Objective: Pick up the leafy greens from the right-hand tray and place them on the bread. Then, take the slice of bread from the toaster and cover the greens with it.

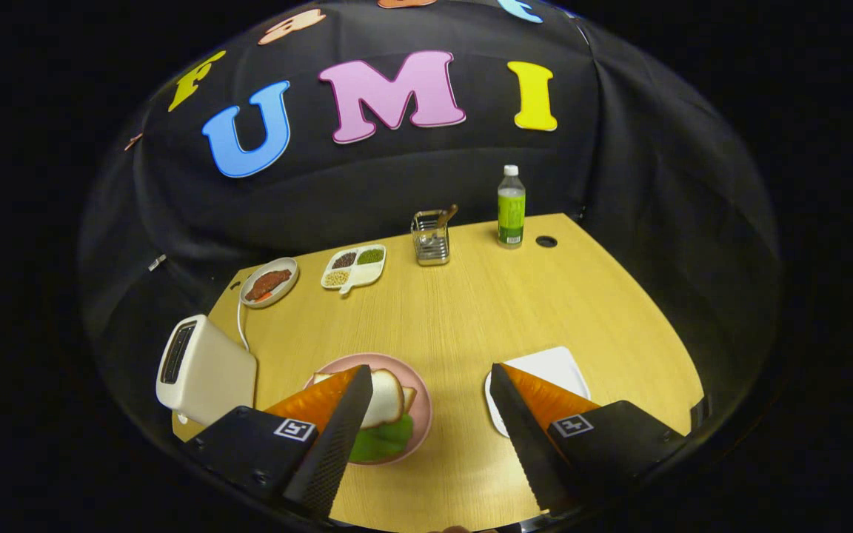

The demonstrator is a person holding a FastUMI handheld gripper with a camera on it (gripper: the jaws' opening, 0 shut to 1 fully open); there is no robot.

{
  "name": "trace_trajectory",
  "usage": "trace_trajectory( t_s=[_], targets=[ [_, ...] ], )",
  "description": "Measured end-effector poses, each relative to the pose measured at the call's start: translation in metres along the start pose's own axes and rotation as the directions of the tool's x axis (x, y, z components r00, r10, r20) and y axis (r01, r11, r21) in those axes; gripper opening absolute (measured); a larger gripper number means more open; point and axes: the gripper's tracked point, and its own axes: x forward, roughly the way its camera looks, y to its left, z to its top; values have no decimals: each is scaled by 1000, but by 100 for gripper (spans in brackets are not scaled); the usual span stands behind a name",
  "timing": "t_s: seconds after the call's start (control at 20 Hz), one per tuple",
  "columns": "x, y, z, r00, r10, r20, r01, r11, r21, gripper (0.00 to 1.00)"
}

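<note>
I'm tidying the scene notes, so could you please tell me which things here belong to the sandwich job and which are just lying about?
Belong to the job:
- tool, open, holding nothing
- pink plate
- bread slice over the leafy greens
- toaster
- white tray

Just lying about:
- bottle
- metal holder
- divided dish of beans
- small plate of food

Left finger of hand-held gripper [426, 444] hides near-left part of pink plate [420, 385], part of bread slice [386, 396] and leafy greens [386, 438]. Right finger covers near-left corner of white tray [549, 366]. Toaster [201, 370] slot interior too dark to tell. Divided dish [355, 268] contents too small to identify. Utensils in metal caddy [430, 238] unclear.
</note>
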Motion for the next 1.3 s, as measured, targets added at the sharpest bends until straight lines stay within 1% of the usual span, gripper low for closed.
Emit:
trace_trajectory(
  t_s=[0.15, 0.25, 0.4, 0.5, 0.65, 0.85, 1.1, 1.3],
  targets=[
    [-27, 0, 36, 993, 22, 119, -20, 1000, -20, 99],
    [-49, -4, 61, 979, 39, 199, -31, 999, -45, 99],
    [-86, -9, 99, 948, 88, 307, -60, 993, -101, 99],
    [-102, -18, 113, 933, 105, 345, -62, 989, -132, 99],
    [-128, -24, 135, 897, 142, 419, -100, 988, -120, 99],
    [-132, -46, 136, 887, 120, 445, -71, 990, -124, 99],
    [-120, -56, 133, 902, 94, 422, -58, 994, -97, 99],
    [-114, -61, 144, 903, 78, 423, -40, 994, -98, 99]
  ],
)
